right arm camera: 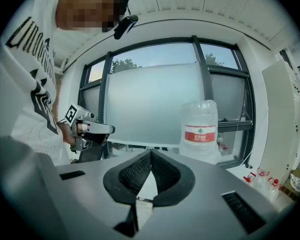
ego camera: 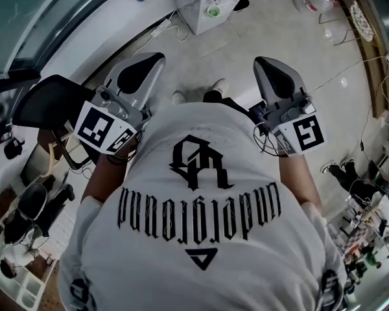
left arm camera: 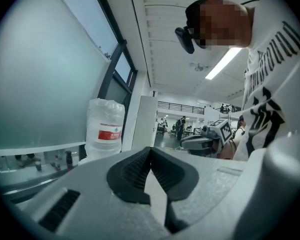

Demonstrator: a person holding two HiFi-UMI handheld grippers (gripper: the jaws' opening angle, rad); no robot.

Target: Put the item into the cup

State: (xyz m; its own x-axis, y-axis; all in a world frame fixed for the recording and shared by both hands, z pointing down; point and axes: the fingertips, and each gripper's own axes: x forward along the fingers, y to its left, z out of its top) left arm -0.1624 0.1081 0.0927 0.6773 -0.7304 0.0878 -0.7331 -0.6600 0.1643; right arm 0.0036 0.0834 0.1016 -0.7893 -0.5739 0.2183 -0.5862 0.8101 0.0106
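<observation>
The head view shows two grippers, the left gripper (ego camera: pixel 149 62) and the right gripper (ego camera: pixel 267 67). Each has two fingers (right arm camera: pixel 135 171). There are two marker cubes: one marker cube (ego camera: pixel 104 129) at left centre and a second cube (ego camera: pixel 305 135) at right centre. One person in one white shirt (ego camera: pixel 201 238) fills the lower frame. Each gripper view shows one large water bottle (right arm camera: pixel 200 114) with one red label (right arm camera: pixel 200 133). One small green cup (ego camera: pixel 212 10) sits at the head view's top edge.

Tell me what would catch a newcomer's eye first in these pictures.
The white T-shirt with black lettering fills the head view's middle, with the left gripper and right gripper held out either side, both shut and empty. A big red-labelled water bottle stands by the frosted window.
</observation>
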